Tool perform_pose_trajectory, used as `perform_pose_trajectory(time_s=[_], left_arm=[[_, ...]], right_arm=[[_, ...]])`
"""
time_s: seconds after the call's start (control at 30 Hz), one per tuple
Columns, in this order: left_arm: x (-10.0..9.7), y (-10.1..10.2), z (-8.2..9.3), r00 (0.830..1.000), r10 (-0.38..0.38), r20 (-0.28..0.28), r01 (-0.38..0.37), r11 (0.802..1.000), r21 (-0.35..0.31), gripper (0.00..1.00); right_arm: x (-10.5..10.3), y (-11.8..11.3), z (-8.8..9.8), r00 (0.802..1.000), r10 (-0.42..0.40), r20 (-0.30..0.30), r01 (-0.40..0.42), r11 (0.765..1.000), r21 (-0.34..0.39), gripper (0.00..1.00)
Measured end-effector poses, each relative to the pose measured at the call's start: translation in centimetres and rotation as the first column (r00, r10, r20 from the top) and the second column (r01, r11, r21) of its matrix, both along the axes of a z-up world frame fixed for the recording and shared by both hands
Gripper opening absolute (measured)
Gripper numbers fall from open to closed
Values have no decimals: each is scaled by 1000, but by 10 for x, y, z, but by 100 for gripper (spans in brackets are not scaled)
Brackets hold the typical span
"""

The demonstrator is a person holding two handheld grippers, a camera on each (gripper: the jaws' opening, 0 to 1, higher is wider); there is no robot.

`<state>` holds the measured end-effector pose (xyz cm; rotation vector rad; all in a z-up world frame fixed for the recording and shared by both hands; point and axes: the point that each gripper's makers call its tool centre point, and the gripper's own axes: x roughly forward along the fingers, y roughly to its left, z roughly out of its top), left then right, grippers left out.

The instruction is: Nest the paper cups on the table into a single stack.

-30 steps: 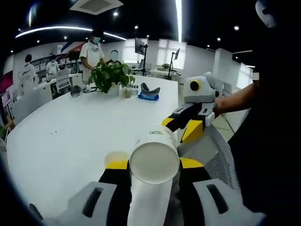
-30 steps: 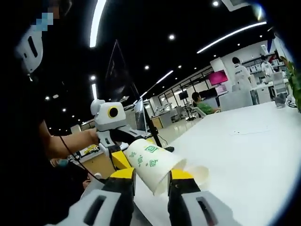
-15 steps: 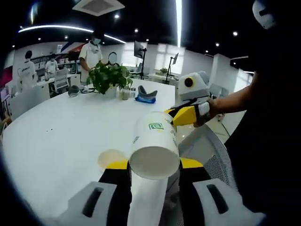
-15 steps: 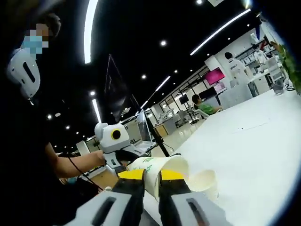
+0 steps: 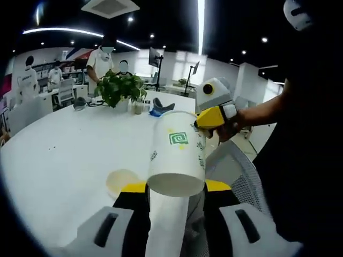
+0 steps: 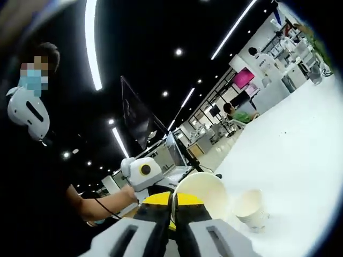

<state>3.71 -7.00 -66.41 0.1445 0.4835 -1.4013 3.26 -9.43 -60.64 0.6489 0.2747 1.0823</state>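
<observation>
The step in hand looks like the nesting of a held cup: the left hand-held gripper (image 5: 175, 187) is clamped on a white paper cup (image 5: 176, 155) with a green square logo, gripped low on its wall so the cup rises straight ahead of the jaws with its closed base turned toward the camera. The right hand-held gripper (image 6: 172, 206) has its jaws drawn almost together, pinching the thin rim of a second paper cup (image 6: 203, 194), whose open mouth and pale inside show just past its tips. A third cup (image 6: 252, 206) stands mouth-up on the white surface (image 6: 300, 160) a little beyond and to the right of that gripper; in the left gripper view a cup (image 5: 122, 182) on the surface sits just left of the jaws. The right gripper (image 5: 215, 115) also shows there, beyond the held cup. Next, I judge, one held cup must be lined up base-first over an open mouth and slid in; the walls look thin and easily crushed.
</observation>
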Motion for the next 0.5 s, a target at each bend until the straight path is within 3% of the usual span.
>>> perform_pose_trajectory(time_s=[0.23, 0.5], left_arm=[[3, 1, -4, 999, 13, 47, -13, 1000, 4, 34], [5, 12, -10, 996, 52, 76, -53, 999, 6, 49]], right_arm=[[0, 1, 3, 1000, 10, 1, -10, 1000, -9, 0], [4, 0, 8, 1000, 14, 18, -14, 999, -31, 0]])
